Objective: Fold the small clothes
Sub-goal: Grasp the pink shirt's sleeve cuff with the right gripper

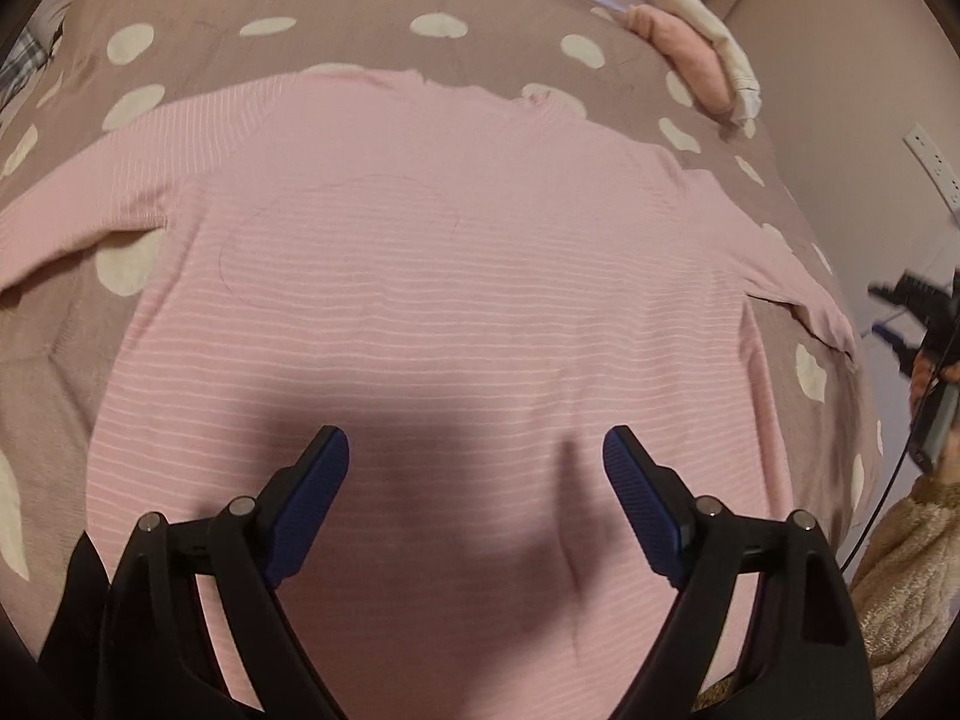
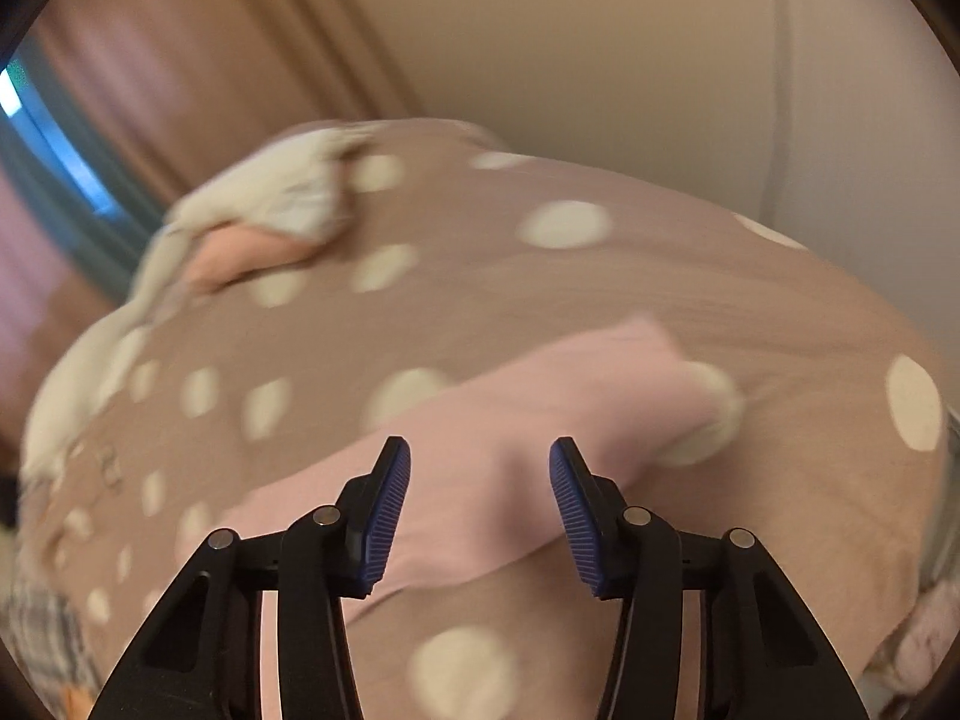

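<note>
**Both grippers closing in on the pink striped top**

The pink striped long-sleeved top (image 1: 432,300) lies flat, front down or up I cannot tell, on the dotted bedspread (image 1: 198,18). Its body spreads straight ahead of the left gripper (image 1: 476,450), whose jaws stand wide apart above the lower body, pinching nothing. One sleeve (image 2: 540,396) runs ahead of the right gripper (image 2: 480,468), whose jaws are partly apart with the sleeve cloth between them but not visibly pressed.

To fold well, I judge the right should pinch only the sleeve layer near its cuff, not the bedspread beneath, and carry it across the body while the left pins the body still. A small crease just ahead of the left jaws wants smoothing first. A heap of pink and cream clothes (image 1: 702,54) lies far ahead, to the right.
</note>
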A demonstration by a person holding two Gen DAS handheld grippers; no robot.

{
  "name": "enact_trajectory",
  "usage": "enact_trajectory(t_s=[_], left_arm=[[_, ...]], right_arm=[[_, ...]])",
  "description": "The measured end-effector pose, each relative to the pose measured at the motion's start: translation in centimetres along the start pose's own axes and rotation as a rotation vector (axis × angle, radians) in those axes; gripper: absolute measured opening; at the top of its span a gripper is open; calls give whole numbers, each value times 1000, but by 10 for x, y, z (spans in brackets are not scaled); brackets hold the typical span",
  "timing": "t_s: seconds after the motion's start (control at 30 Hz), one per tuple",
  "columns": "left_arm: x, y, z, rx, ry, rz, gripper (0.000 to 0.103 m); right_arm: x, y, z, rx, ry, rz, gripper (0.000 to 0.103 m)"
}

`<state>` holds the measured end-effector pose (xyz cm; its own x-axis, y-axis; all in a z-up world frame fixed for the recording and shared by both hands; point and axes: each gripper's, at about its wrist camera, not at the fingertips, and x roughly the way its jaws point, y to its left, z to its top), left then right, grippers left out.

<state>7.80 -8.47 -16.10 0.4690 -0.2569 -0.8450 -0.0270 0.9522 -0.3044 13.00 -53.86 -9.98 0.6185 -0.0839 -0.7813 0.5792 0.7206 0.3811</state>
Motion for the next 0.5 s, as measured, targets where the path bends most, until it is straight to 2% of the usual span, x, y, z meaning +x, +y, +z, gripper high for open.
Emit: enact_trajectory(t_s=[0.17,0.23,0.3,0.37,0.4,0.43,0.5], left_arm=[[5,4,2,-15,3,10,86],[5,5,3,-19,0,14,86],[5,5,3,-18,-2,17,86],[5,6,4,-19,-3,20,86],[5,6,5,-21,-4,21,86],[3,7,6,-24,-7,21,86],[0,9,8,-25,-18,23,86]], right_arm=[[35,-48,0,132,64,-16,51],[42,-53,-2,140,70,-24,51],[46,-57,-2,151,66,10,51],[50,-61,3,171,47,47,32],[55,-64,6,183,47,54,26],[59,-65,8,190,48,55,13],[57,-65,10,190,47,56,10]])
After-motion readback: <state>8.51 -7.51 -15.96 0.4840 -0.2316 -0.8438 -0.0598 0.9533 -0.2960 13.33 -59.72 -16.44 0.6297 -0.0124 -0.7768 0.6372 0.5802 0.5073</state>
